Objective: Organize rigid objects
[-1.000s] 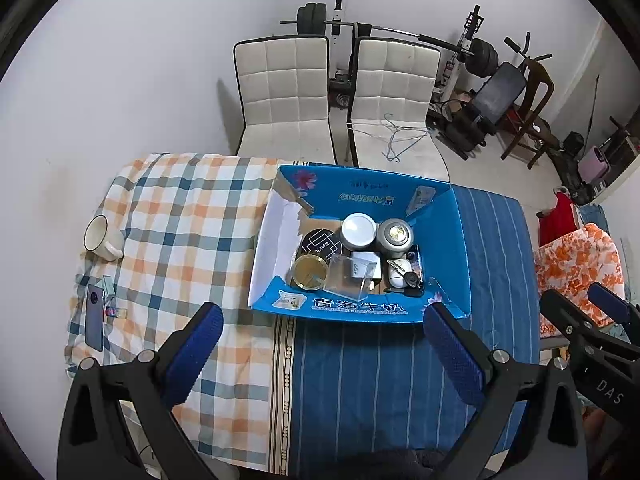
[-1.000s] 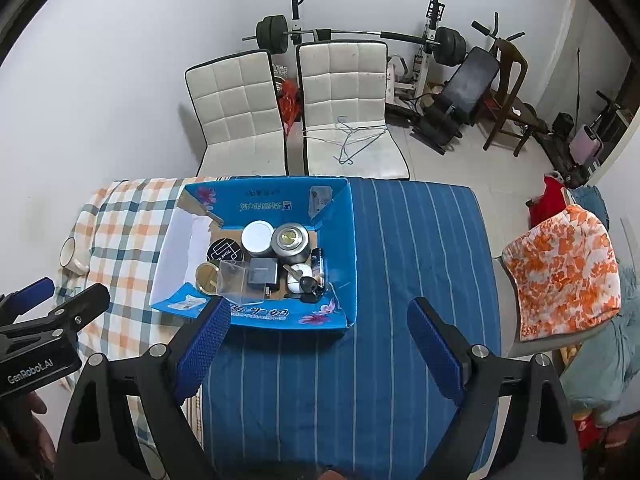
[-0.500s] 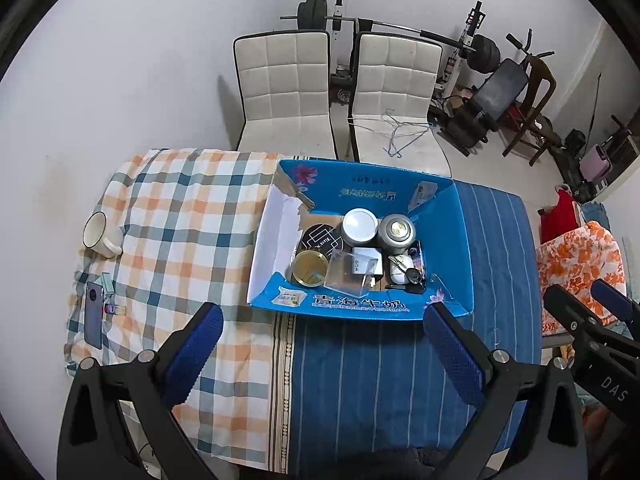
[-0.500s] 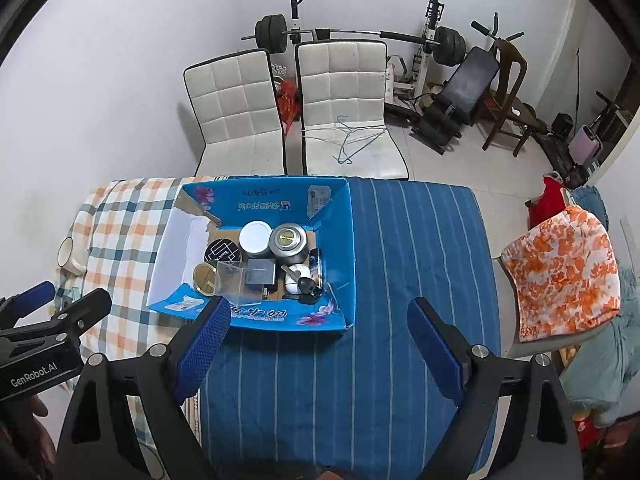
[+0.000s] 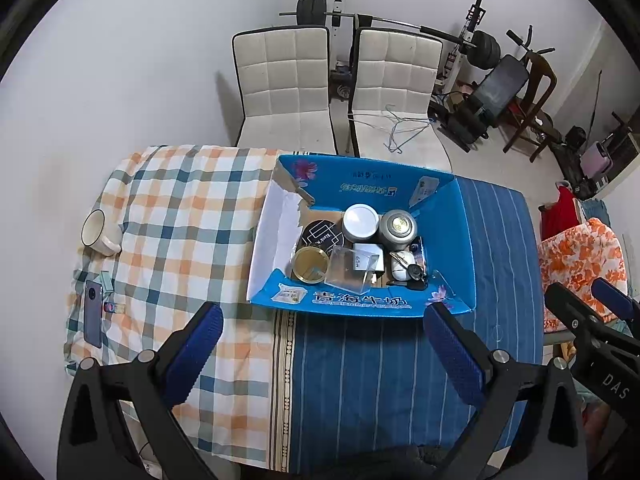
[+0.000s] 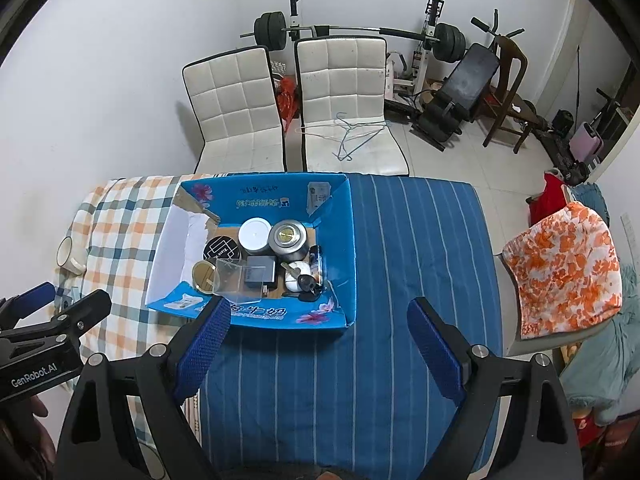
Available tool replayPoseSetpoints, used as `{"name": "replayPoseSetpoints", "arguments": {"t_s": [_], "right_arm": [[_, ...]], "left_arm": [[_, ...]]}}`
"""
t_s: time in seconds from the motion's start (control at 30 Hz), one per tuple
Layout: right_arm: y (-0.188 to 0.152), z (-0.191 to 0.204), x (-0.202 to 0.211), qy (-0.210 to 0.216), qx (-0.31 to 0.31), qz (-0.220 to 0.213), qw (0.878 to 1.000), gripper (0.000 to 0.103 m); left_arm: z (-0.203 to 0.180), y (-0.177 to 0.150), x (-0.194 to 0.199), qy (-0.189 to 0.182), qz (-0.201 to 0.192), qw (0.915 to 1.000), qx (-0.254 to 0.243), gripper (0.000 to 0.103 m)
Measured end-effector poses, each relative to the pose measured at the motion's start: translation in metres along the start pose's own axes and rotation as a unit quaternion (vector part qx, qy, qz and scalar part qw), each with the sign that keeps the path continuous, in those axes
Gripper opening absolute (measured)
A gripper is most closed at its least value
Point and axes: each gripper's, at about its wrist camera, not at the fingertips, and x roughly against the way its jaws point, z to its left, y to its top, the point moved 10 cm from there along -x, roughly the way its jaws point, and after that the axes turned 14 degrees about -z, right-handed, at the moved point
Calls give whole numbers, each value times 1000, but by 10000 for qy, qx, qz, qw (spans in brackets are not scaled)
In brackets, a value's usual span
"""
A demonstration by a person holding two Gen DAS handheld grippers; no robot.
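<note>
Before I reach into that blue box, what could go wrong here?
Items in the blue box are packed tight: the clear plastic case lies partly over the gold lid and the white block, so lifting one may drag others. The car key rests on the white mouse and could slide off. Both the left gripper and right gripper are open and empty, hovering at the near flap; they might snag it.
</note>
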Motion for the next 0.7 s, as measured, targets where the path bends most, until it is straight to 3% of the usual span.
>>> {"name": "replayPoseSetpoints", "arguments": {"t_s": [0.27,0.7], "right_arm": [[4,4,5,-9,64,-129,9999,92],[6,7,9,-53,91,-122,9999,92]], "left_arm": [[0,10,9,5,-279,9996,-99,103],[-5,12,9,15,-266,9996,-138,103]]}}
